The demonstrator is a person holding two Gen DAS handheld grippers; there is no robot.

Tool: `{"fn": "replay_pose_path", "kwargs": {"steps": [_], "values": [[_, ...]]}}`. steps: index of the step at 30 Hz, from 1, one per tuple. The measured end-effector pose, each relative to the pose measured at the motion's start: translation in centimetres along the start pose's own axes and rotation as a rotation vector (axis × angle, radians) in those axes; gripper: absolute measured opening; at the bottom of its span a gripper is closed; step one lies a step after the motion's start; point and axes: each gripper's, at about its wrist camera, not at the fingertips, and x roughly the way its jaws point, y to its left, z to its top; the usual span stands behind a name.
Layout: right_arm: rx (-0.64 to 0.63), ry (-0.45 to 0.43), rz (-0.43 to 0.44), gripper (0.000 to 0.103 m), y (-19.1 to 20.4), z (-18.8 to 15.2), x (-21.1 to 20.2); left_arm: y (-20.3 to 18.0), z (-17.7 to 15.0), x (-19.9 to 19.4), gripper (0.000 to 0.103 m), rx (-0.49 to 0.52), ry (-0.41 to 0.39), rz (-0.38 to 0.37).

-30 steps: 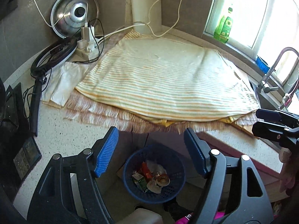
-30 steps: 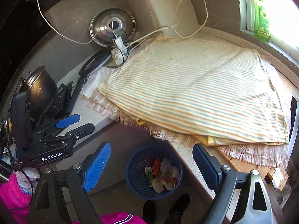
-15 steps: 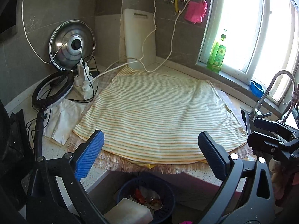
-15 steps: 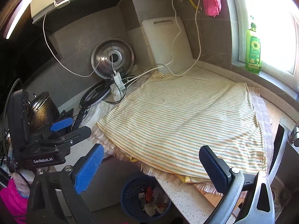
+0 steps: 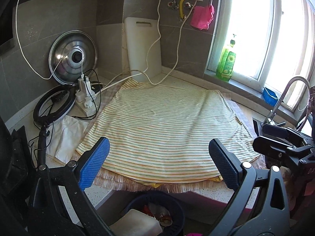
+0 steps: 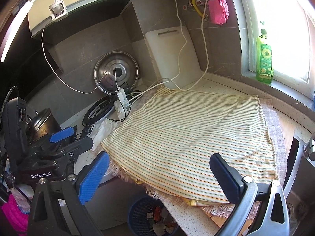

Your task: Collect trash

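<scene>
A blue mesh basket (image 5: 177, 206) stands on the floor below the counter's front edge, holding several pieces of trash (image 5: 157, 214). It also shows in the right wrist view (image 6: 135, 216) with wrappers inside (image 6: 157, 220). My left gripper (image 5: 157, 165) is open and empty, held over the front edge of a striped cloth (image 5: 161, 129). My right gripper (image 6: 157, 179) is open and empty over the same cloth (image 6: 193, 141). Each gripper sees the other at its side.
A pot lid (image 5: 72, 57), white cutting board (image 5: 143, 47), power strip with cables (image 5: 84, 98) and ring light (image 5: 53, 106) sit at the back left. White paper (image 5: 65, 137) lies left of the cloth. Green bottle (image 5: 226, 63), faucet (image 5: 283, 98) and sink are right.
Both grippers have risen and tilted up from looking down at the basket to looking across the counter. The basket has slid to the bottom of both views. Both stay open.
</scene>
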Motion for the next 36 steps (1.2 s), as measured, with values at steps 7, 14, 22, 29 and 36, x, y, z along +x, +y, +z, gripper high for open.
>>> {"fn": "replay_pose_path", "kwargs": {"steps": [7, 14, 22, 29, 36], "values": [[0.003, 0.004, -0.002, 0.103, -0.01, 0.2, 0.42, 0.16, 0.05, 0.08, 0.102, -0.009, 0.005, -0.002], [0.008, 0.009, -0.002, 0.103, 0.0, 0.11, 0.74, 0.57, 0.02, 0.26, 0.102, -0.022, 0.013, -0.007], [0.019, 0.013, -0.006, 0.103, -0.24, -0.3, 0.79, 0.71, -0.21, 0.37, 0.102, -0.034, 0.018, -0.01], [0.029, 0.014, -0.008, 0.103, -0.51, -0.43, 0.71, 0.71, -0.24, 0.43, 0.102, -0.041, 0.02, -0.014], [0.03, 0.017, -0.011, 0.103, -0.53, -0.44, 0.7, 0.65, -0.24, 0.47, 0.102, -0.04, 0.02, -0.017]]}}
